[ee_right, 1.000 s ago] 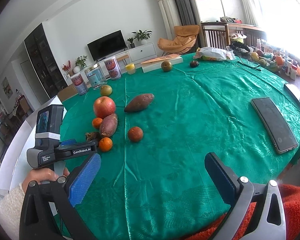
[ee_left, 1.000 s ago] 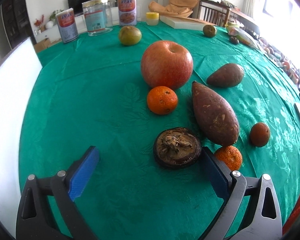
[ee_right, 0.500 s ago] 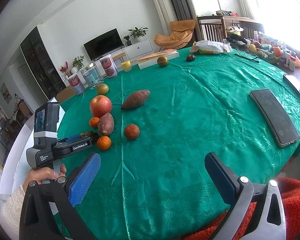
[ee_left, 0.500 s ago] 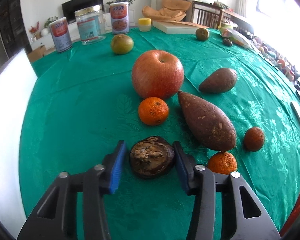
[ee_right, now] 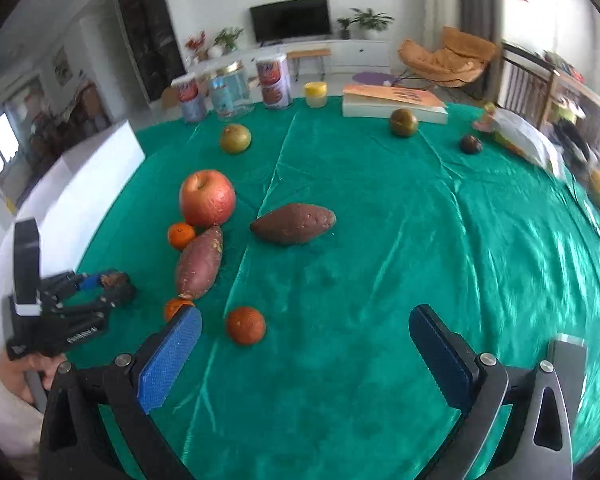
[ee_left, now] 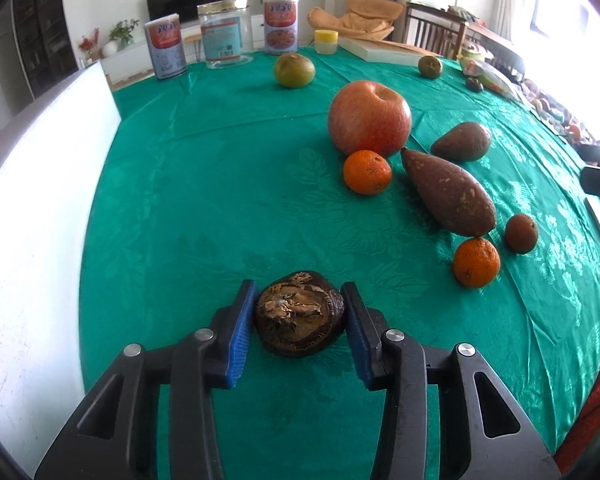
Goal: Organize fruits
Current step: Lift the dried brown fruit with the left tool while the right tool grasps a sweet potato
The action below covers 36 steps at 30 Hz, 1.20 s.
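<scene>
Since a second ago the left gripper (ee_left: 299,322) has closed its blue pads on the dried mushroom (ee_left: 299,323) and drawn it left, away from the apple (ee_left: 369,117), tangerine (ee_left: 367,172) and sweet potato (ee_left: 448,192) — likely clearing a non-fruit from the group. The right gripper (ee_right: 305,360) hangs wide open, empty, swung toward the darker orange (ee_right: 245,325). A glossy green tablecloth (ee_left: 204,184) covers the table — tins, a jar and a television lie beyond.

The left gripper (ee_left: 299,322) squeezes the dried brown fruit (ee_left: 299,319) between its blue pads, while the right gripper (ee_right: 305,354) hangs wide open nearby.
</scene>
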### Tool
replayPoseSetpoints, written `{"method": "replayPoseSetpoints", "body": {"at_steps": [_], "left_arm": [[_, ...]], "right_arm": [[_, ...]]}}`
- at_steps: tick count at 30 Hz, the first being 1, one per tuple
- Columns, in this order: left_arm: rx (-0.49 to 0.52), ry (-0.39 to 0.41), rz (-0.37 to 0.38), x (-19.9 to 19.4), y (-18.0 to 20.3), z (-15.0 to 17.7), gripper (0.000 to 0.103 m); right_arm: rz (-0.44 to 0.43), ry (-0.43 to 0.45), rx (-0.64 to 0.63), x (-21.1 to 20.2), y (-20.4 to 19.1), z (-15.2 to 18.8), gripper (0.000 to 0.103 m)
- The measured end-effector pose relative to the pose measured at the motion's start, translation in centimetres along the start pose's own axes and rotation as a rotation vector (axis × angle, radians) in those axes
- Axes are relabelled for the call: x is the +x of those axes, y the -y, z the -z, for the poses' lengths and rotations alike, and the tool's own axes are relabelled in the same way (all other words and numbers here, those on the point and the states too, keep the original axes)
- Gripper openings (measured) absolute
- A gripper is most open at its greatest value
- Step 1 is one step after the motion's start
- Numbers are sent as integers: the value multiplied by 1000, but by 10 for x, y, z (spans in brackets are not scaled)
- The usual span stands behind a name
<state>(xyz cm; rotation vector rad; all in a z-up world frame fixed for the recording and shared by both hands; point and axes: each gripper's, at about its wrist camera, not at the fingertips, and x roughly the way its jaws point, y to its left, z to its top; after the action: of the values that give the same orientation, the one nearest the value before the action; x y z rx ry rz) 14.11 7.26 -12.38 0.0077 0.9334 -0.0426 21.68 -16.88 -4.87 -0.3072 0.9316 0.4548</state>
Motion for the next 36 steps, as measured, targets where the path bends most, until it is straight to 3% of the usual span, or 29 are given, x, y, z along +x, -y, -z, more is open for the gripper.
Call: {"method": "replayPoseSetpoints", "body": {"at_steps": [2, 6, 8, 9, 10, 11, 12, 15, 17, 20, 23, 26, 28, 33, 35, 36], "left_arm": [[-2, 0, 1, 0, 0, 0, 46], [-4, -1, 4, 2, 1, -2, 53], [-4, -1, 5, 2, 1, -2, 57], [-4, 0, 6, 3, 1, -2, 59], [-2, -1, 6, 3, 1, -2, 60], [0, -4, 5, 3, 0, -2, 61], [2, -7, 7, 3, 0, -2, 63], [5, -6, 13, 2, -1, -1, 64], [7, -3, 15, 2, 0, -1, 65], [7, -5, 18, 1, 1, 1, 73], [3, -7, 21, 1, 0, 1, 75], [-1, -19, 26, -1, -2, 1, 75], [-15, -28, 33, -3, -6, 2, 75], [-27, -37, 28, -3, -9, 2, 72], [2, -34, 11, -2, -4, 0, 56], [18, -32, 2, -2, -1, -1, 44]], "right_arm": [[11, -61, -197, 30, -6, -24, 102], [-23, -156, -412, 80, -19, -58, 98], [-24, -184, -484, 99, -28, -66, 86], [-37, -207, -489, 109, -29, -70, 73], [-72, -247, -474, 118, -28, -72, 54], [-101, -256, -446, 119, -24, -75, 52], [-113, -273, -411, 120, -19, -77, 43], [-119, -316, -263, 115, 5, -71, 43], [-120, -365, -87, 107, 32, -58, 43], [-136, -401, 199, 87, 67, -21, 43], [-187, -377, 357, 68, 83, 13, 43], [-163, -358, 394, 55, 85, 27, 45], [-137, -363, 372, 51, 82, 29, 53], [-108, -383, 334, 55, 70, 27, 56], [-96, -394, 322, 61, 71, 25, 53], [-82, -383, 321, 62, 71, 23, 47]]}}
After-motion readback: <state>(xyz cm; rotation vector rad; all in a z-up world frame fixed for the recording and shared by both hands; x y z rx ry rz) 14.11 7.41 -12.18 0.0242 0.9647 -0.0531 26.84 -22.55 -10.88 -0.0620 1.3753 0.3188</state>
